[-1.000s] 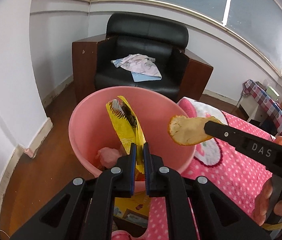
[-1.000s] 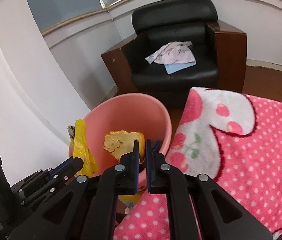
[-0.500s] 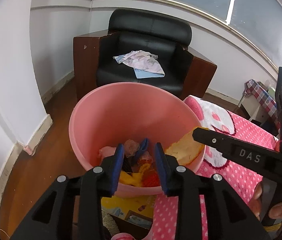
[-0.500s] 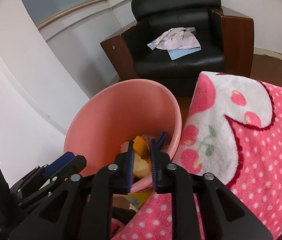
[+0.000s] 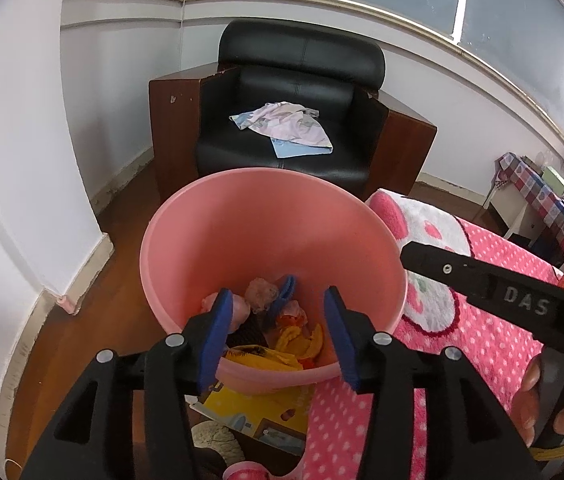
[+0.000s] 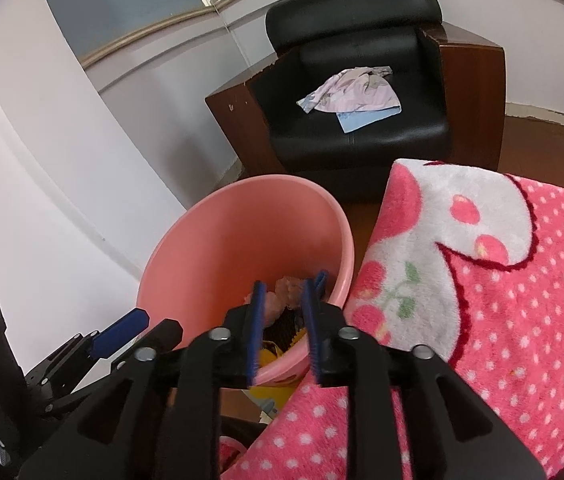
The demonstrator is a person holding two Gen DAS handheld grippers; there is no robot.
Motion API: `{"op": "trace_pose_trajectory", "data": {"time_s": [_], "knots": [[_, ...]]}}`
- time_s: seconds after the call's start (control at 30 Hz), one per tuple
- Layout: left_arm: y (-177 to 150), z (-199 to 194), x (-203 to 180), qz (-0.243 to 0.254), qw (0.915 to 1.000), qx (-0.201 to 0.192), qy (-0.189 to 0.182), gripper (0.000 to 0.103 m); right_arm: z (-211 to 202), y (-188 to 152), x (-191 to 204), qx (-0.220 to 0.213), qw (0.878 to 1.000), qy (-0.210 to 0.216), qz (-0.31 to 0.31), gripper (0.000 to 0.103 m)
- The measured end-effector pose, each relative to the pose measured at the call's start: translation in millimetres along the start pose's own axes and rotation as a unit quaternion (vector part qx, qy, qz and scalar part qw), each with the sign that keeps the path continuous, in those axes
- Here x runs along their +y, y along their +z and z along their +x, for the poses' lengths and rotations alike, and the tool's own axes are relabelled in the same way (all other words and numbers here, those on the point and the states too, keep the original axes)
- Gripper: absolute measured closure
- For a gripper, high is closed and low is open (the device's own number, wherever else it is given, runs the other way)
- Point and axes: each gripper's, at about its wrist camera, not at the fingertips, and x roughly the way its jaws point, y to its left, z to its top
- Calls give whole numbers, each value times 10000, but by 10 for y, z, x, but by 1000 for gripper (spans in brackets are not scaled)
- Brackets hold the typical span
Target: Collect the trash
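The left gripper (image 5: 280, 322) hung over the pink bucket (image 5: 270, 216), its jaws just opened wide and holding nothing. The right gripper (image 6: 283, 308), at its three o'clock, had just opened narrowly, also empty. The trash (image 5: 282, 332) lay at the bucket's bottom.

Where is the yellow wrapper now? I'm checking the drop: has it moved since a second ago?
Yes. It left the left gripper, whose jaws have just been opening, and dropped below the rim of the pink bucket, where the yellow wrapper now lies.
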Motion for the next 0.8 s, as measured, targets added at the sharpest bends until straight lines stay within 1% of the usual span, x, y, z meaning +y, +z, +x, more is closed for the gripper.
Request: {"op": "trace_pose_trajectory", "data": {"time_s": [0.03, 0.13, 0.47, 0.67, 0.8], "knots": [[-5, -13, -15, 12, 10000, -2, 14, 54, -26, -6, -4, -24, 10000, 28, 10, 72], [-7, -52, -56, 36, 10000, -1, 44, 50, -136, -36, -11, -106, 9999, 58, -7, 71], [-51, -289, -234, 164, 9998, -67, 116, 44, -607, -237, -4, -313, 9992, 45, -240, 68], [-125, -464, -473, 315, 9994, -126, 115, 43, -921, -469, -49, -352, 9983, -191, -429, 68], [-204, -587, -697, 489, 9987, -146, 68, 43, -1135, -646, -123, -446, 9969, -450, -471, 68]]}}
